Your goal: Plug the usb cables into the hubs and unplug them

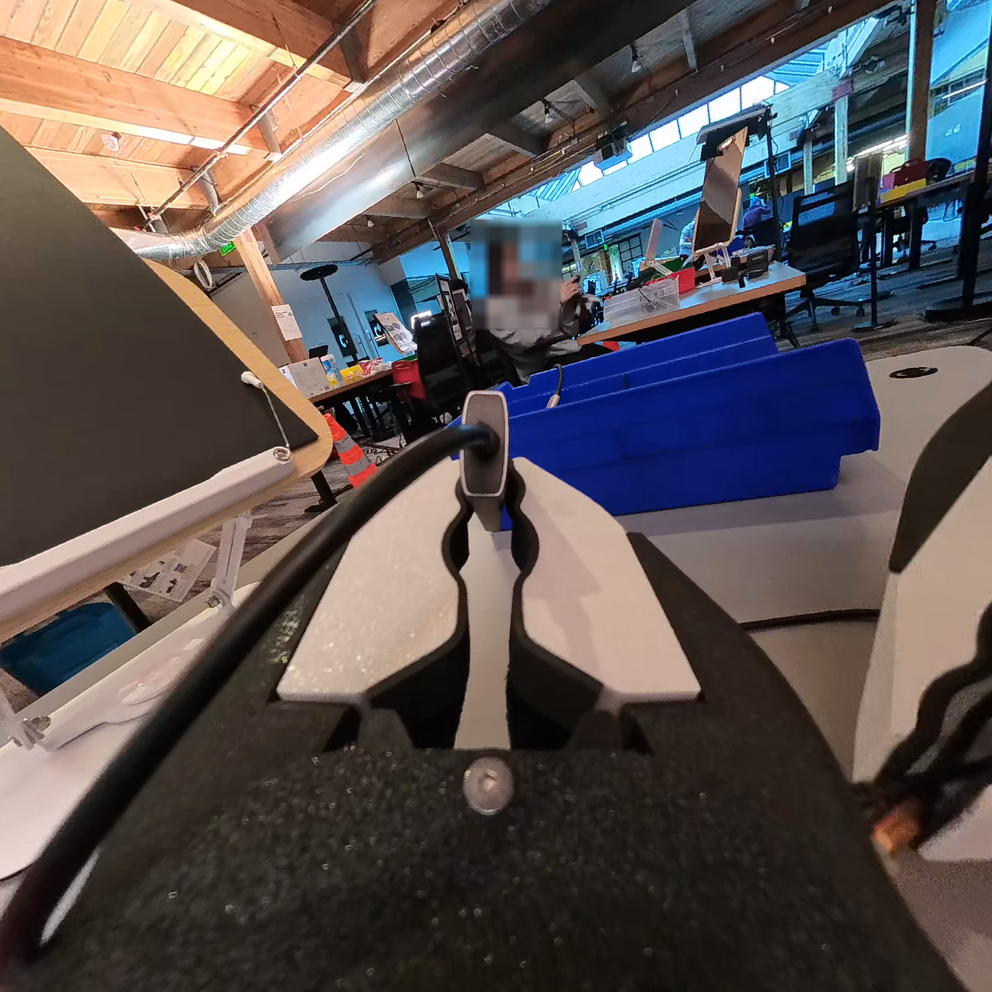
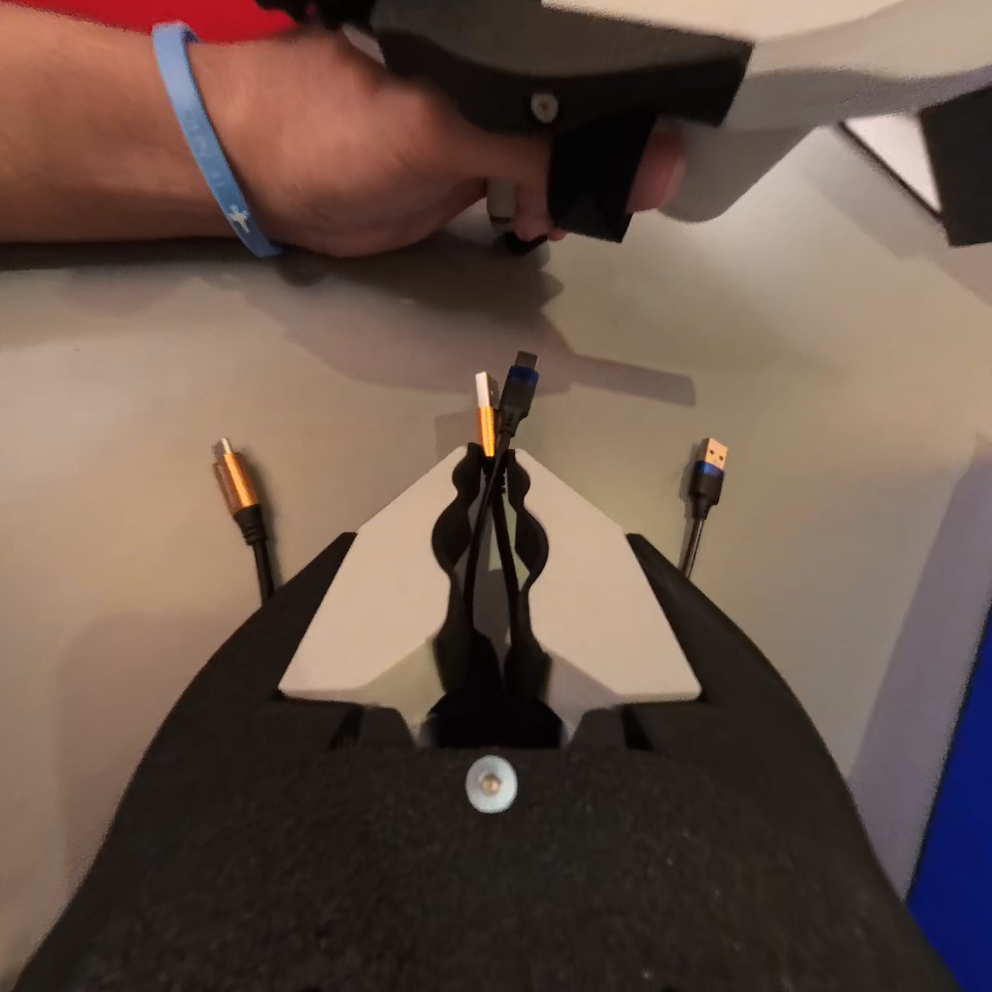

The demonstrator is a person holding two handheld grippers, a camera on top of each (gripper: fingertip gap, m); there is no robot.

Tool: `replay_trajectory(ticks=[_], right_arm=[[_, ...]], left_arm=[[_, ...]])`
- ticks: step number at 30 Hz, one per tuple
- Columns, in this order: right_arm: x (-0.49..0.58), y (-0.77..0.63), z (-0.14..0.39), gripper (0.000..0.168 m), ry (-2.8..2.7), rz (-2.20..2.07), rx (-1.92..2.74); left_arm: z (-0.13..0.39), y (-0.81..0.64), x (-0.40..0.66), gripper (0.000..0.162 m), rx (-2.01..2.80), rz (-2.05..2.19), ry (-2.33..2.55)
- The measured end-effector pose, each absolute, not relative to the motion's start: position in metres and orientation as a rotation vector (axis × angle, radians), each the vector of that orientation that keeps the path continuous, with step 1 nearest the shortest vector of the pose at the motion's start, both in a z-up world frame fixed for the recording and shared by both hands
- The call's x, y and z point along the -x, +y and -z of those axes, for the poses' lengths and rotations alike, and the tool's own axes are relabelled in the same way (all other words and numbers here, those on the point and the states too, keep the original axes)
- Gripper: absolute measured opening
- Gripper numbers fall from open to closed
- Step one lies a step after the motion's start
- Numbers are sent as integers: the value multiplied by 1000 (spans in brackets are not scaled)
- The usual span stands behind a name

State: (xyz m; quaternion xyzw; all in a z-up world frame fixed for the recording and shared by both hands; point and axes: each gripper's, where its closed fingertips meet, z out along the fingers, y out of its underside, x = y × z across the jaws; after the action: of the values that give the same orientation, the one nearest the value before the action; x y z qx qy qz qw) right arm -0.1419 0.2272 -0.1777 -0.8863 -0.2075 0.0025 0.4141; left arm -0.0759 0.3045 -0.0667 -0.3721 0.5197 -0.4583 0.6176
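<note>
My left gripper [image 1: 486,491] is shut on a slim grey metal adapter [image 1: 484,445], which stands upright between the fingertips. Its black cable [image 1: 279,580] arcs back to the left. My right gripper [image 2: 491,461] is shut on two black cables. An orange-sleeved plug [image 2: 486,413] and a blue-ringed black plug [image 2: 518,392] poke out past its tips, just above the grey table [image 2: 134,376]. The cables' other ends lie on either side: an orange plug [image 2: 236,483] on the left and a blue-ringed USB plug [image 2: 709,472] on the right. The right gripper also shows at the edge of the left wrist view [image 1: 902,794].
Two blue plastic bins [image 1: 698,429] stand on the table beyond the left gripper; one edge [image 2: 955,751] shows at the right. A hand with a blue wristband [image 2: 204,139] holds the left gripper's housing [image 2: 590,64] close ahead. A black board on a stand [image 1: 107,349] leans at the left. Tip to tip, the grippers are about 15 cm apart.
</note>
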Motion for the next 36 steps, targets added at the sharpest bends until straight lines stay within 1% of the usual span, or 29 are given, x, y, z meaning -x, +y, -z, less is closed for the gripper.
replay_trajectory(ticks=[3,12,13,15,21,24,30,32,34,36], right_arm=[[142,224,173,7,-496,-79,2212],[156,205,193,8,-633,-198,2270],[159,203,194,10,-658,-208,2266],[158,205,193,19,-659,-197,2265],[155,214,177,21,-565,-265,2230],[151,224,172,15,-474,-295,2224],[159,222,196,17,-577,-202,2297],[161,222,195,16,-601,-170,2280],[163,221,195,10,-612,-165,2277],[162,221,195,9,-626,-139,2269]], left_arm=[[68,303,75,10,850,1044,1211],[69,302,74,10,847,1036,1219],[69,302,74,10,847,1036,1220],[69,302,74,10,846,1035,1222],[69,301,74,10,846,1035,1222],[70,301,74,10,844,1032,1225],[70,300,73,10,838,1028,1232],[70,299,73,10,837,1026,1234],[71,299,73,10,835,1024,1237],[71,299,73,10,835,1023,1238]])
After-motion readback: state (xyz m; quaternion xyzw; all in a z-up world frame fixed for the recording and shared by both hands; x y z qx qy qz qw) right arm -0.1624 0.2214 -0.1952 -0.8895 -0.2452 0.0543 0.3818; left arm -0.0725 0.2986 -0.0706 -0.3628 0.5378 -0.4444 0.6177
